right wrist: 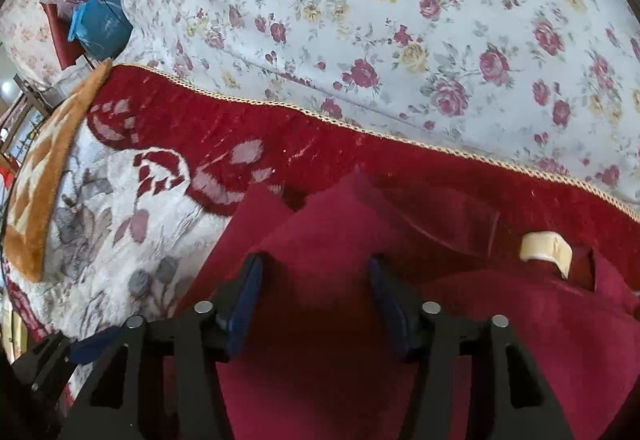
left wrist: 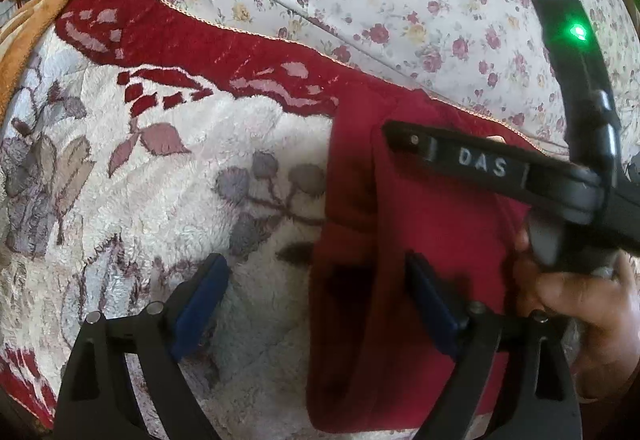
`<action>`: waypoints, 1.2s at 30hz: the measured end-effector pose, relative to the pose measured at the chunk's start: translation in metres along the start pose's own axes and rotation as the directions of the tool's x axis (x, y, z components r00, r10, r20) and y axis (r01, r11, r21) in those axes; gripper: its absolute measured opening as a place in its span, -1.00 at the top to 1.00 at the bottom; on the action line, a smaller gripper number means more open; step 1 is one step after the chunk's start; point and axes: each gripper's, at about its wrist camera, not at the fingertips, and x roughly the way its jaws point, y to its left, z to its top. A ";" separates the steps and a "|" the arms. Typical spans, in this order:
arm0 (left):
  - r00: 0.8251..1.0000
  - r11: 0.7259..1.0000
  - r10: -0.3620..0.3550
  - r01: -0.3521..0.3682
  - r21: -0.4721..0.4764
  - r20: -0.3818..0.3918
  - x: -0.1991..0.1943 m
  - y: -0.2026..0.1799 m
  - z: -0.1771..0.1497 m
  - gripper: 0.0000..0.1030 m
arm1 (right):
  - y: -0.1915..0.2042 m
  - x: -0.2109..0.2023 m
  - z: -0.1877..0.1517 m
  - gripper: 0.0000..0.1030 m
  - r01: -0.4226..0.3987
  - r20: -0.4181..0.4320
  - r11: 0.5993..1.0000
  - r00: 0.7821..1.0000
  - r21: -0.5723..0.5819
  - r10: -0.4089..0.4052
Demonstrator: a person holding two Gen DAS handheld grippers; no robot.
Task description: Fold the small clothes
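A small dark red garment (left wrist: 404, 240) lies folded on a plush white and red floral blanket (left wrist: 160, 199). My left gripper (left wrist: 316, 280) is open just above it, its jaws straddling the garment's left edge. The right gripper's black body (left wrist: 480, 159) crosses over the garment at the right, held by a hand (left wrist: 580, 304). In the right wrist view the same garment (right wrist: 320, 232) fills the lower frame, with a cream neck label (right wrist: 546, 246) at the right. My right gripper (right wrist: 316, 280) is open over the cloth and holds nothing.
A flowered white sheet (right wrist: 400, 19) covers the bed beyond the blanket's gold-trimmed red border (right wrist: 280, 127). An orange patterned cloth (right wrist: 44, 179) lies at the left edge. Blue bags and clutter (right wrist: 96, 19) stand beyond the bed at top left.
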 end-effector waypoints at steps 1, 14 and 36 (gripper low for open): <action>1.000 1.000 -0.004 0.004 -0.004 -0.003 0.000 0.000 0.000 -0.77 | -0.002 0.000 0.002 -0.22 -0.009 -0.005 1.000 1.000 0.011 0.009; 0.999 0.999 -0.041 0.041 -0.019 -0.019 -0.005 0.004 -0.002 -0.77 | 0.017 -0.016 0.009 -0.71 -0.087 -0.070 0.996 0.994 0.033 0.090; 0.988 0.989 -0.150 0.151 -0.011 0.037 0.001 -0.012 0.011 -0.35 | -0.005 -0.032 0.007 0.46 -0.105 -0.035 0.994 0.994 0.025 0.106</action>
